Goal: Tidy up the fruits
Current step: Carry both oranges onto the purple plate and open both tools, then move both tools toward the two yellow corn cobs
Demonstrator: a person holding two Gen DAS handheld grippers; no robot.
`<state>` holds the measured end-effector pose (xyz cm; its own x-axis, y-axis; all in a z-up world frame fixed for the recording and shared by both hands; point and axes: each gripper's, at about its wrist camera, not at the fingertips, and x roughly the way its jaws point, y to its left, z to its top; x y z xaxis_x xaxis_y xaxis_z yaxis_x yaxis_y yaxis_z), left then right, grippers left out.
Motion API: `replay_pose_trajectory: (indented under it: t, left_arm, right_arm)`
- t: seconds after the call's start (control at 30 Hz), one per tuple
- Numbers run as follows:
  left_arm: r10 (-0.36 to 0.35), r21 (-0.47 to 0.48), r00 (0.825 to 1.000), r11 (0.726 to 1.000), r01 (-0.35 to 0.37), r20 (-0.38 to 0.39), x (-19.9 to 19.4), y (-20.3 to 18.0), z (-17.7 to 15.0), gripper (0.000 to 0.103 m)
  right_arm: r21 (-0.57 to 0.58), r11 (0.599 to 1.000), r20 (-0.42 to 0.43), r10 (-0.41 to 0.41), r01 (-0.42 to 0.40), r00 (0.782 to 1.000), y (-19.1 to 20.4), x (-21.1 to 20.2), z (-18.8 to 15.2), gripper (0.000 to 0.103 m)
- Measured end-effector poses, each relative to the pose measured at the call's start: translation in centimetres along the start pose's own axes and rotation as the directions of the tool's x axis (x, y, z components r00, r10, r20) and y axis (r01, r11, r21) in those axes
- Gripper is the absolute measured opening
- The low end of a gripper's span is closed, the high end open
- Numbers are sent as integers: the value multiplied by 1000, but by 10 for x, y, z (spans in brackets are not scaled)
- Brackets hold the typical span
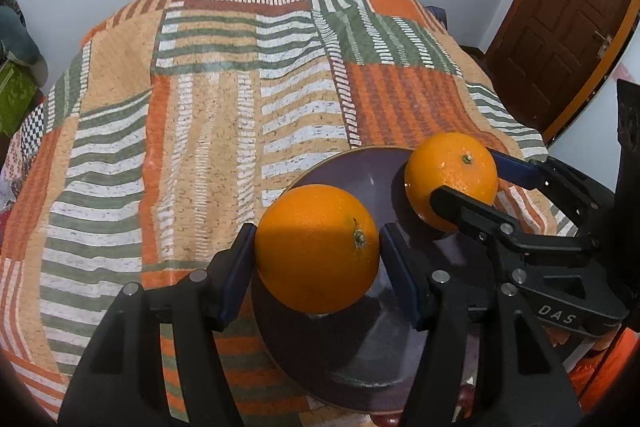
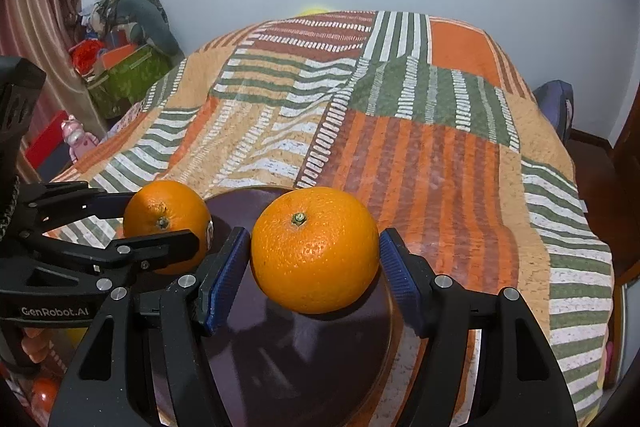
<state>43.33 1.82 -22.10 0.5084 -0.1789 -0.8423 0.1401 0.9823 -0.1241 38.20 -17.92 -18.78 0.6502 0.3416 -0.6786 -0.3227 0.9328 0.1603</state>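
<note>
Two oranges hang over a dark purple plate (image 1: pixel 360 355) on a patchwork cloth. My left gripper (image 1: pixel 318 263) is shut on one orange (image 1: pixel 316 247), held just above the plate's left part. My right gripper (image 2: pixel 315 263) is shut on the other orange (image 2: pixel 315 249), above the plate (image 2: pixel 320 355). In the left wrist view the right gripper (image 1: pixel 472 183) and its orange (image 1: pixel 450 179) are at the right. In the right wrist view the left gripper (image 2: pixel 160 223) and its orange (image 2: pixel 166 223) are at the left.
The striped orange, green and beige cloth (image 1: pixel 200 127) covers the table. A brown door (image 1: pixel 568 19) stands at the right. Boxes and bags (image 2: pixel 124 67) are piled at the left wall. Small fruits or toys (image 2: pixel 44 391) lie low at the left.
</note>
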Motion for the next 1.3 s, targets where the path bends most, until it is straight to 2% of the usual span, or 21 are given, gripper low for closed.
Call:
replay_pose_trajectory:
  t: [0.23, 0.47, 0.53, 0.63, 0.87, 1.3]
  left_arm:
    - [-5, -18, 1000, 1000, 4, -30, 15, 4, -1, 62]
    - [-20, -48, 999, 999, 18, -42, 16, 9, 0, 63]
    - [-5, -47, 999, 999, 4, -38, 14, 9, 1, 64]
    - [31, -28, 999, 999, -32, -15, 5, 7, 0, 66]
    - [34, -20, 999, 999, -33, 40, -24, 3, -3, 70]
    - [36, 25, 993, 999, -39, 111, -102, -12, -38, 70]
  right_arm:
    - [-29, 1000, -7, 4, -4, 1000, 3, 5, -2, 64]
    - [-54, 999, -24, -10, 9, 1000, 6, 10, -3, 65]
    - [-59, 998, -31, -17, 16, 999, 8, 10, -3, 65]
    - [-75, 997, -43, -34, 31, 999, 11, 10, -3, 65]
    - [-50, 999, -52, -24, 22, 998, 12, -1, -8, 67]
    - [-9, 1000, 35, -29, 29, 999, 20, -84, -23, 67]
